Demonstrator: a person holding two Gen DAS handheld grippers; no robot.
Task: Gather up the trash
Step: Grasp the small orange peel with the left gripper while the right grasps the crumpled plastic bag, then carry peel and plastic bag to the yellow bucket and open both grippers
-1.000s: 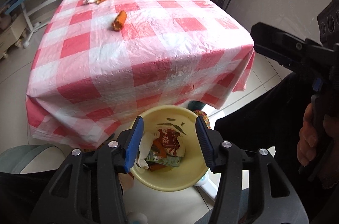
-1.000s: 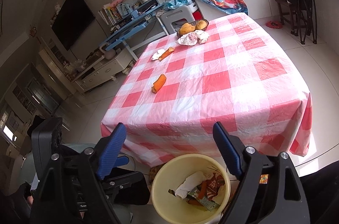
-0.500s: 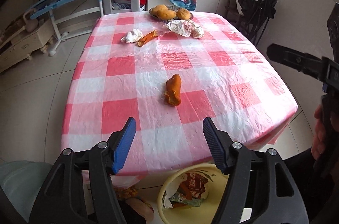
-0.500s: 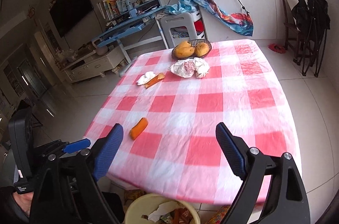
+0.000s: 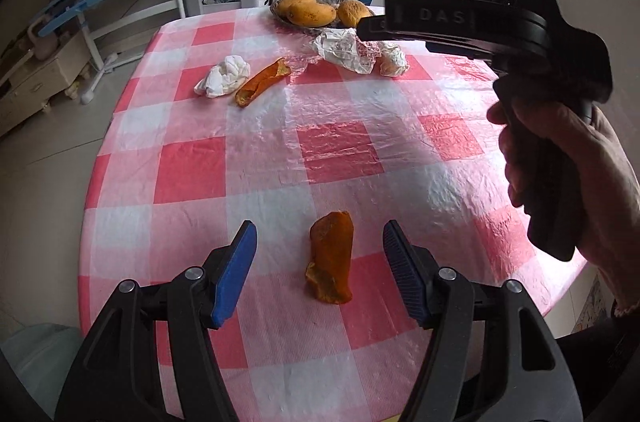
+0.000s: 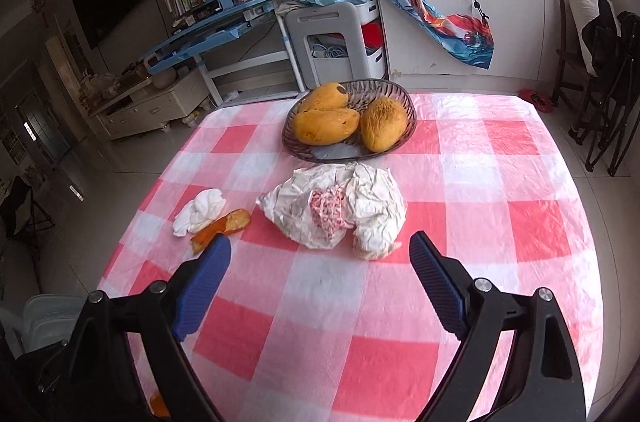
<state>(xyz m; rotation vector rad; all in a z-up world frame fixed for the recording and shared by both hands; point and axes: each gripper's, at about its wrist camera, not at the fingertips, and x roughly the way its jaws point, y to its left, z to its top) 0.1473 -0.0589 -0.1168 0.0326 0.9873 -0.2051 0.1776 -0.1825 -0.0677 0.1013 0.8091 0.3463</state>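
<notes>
An orange fruit peel (image 5: 330,262) lies on the red-and-white checked tablecloth (image 5: 340,154), directly between the blue pads of my left gripper (image 5: 319,227). That gripper is open and hovers over the peel without touching it. My right gripper (image 6: 320,239) is open and empty above the cloth, just short of a crumpled white wrapper (image 6: 332,210). Left of the wrapper lie a white tissue wad (image 6: 200,210) and a second orange peel (image 6: 224,224). The left wrist view shows a hand (image 5: 568,158) on the right gripper's handle.
A dark wire basket (image 6: 400,94) with three mangoes (image 6: 324,126) stands at the table's far edge behind the wrapper. Beyond the table are a grey stool (image 6: 332,38), a blue desk (image 6: 216,26), white cabinets and a chair with dark clothes (image 6: 600,34).
Both grippers have swung up from the yellow bin on the floor to over the table; the bin has left both views. The left jaws opened wider, and the near peel now lies between them.
</notes>
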